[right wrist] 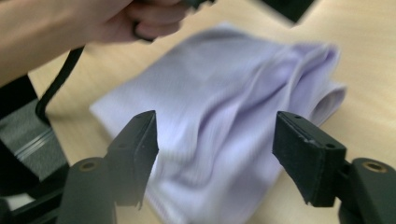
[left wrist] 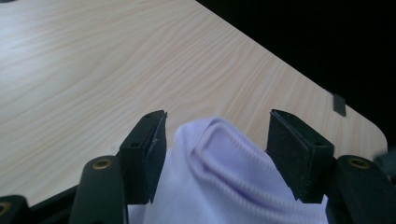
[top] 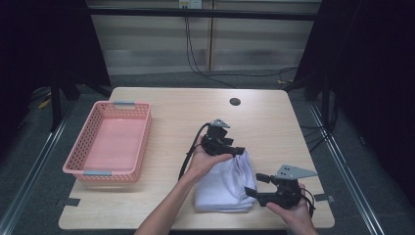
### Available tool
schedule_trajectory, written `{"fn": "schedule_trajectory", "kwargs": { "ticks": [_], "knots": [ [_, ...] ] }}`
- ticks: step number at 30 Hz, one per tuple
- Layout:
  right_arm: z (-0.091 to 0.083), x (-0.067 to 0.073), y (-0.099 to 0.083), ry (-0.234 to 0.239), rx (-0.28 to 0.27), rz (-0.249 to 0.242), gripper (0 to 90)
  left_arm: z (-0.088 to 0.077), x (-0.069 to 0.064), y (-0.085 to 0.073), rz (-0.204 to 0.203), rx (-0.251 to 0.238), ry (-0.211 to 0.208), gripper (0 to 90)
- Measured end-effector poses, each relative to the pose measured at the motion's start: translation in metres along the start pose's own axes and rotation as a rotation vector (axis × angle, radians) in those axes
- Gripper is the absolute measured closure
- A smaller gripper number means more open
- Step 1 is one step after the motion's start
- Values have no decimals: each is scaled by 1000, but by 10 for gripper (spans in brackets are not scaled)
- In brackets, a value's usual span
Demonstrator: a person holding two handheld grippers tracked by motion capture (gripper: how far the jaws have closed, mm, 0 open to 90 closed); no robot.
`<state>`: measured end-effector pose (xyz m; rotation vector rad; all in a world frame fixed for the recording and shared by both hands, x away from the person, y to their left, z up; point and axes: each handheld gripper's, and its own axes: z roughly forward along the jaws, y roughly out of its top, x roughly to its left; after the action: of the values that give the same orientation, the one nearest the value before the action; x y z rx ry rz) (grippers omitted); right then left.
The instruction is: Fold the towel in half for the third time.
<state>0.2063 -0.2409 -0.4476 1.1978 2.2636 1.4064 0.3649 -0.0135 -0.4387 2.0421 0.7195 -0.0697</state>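
In the high view, nearest the camera, the right gripper [top: 254, 186] rests at the near right edge of a folded pale lilac cloth [top: 222, 188] on the light wooden table [top: 171, 112]; the left gripper [top: 234, 151] sits at its far end, and the pink plastic basket [top: 142, 142] stands empty well apart, so the folding looks done and the move probably remains. The left gripper view shows the jaws spread, the cloth's ribbed edge loose between them. The right gripper view, blurred, shows the jaws wide, gripping nothing.
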Motion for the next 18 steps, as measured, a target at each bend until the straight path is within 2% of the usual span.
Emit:
{"fn": "schedule_trajectory", "kwargs": {
  "ticks": [3,4,6,7,9,11,12,16,18],
  "knots": [
    [8,-10,13,-38,-1,-3,295,-20,1,-10,0,-2,9,436],
    [13,-14,18,-50,3,-19,295,-25,1,-15,2,-1,16,449],
    [26,-23,27,-81,18,-14,279,-35,-2,-27,13,26,4,497],
    [33,-28,32,-88,28,-11,278,-40,-5,-34,29,33,17,492],
    [49,-37,40,-128,50,-24,259,-49,-10,-48,47,61,11,496],
    [64,-45,45,-120,75,-7,232,-58,-15,-61,41,78,2,488],
    [71,-47,46,-136,96,-15,216,-63,-18,-66,41,83,-9,482],
    [94,-52,46,-186,147,-61,220,-77,-29,-86,67,103,-15,469],
    [101,-58,43,-206,173,-40,231,-83,-34,-97,65,115,-10,457]
  ]
}}
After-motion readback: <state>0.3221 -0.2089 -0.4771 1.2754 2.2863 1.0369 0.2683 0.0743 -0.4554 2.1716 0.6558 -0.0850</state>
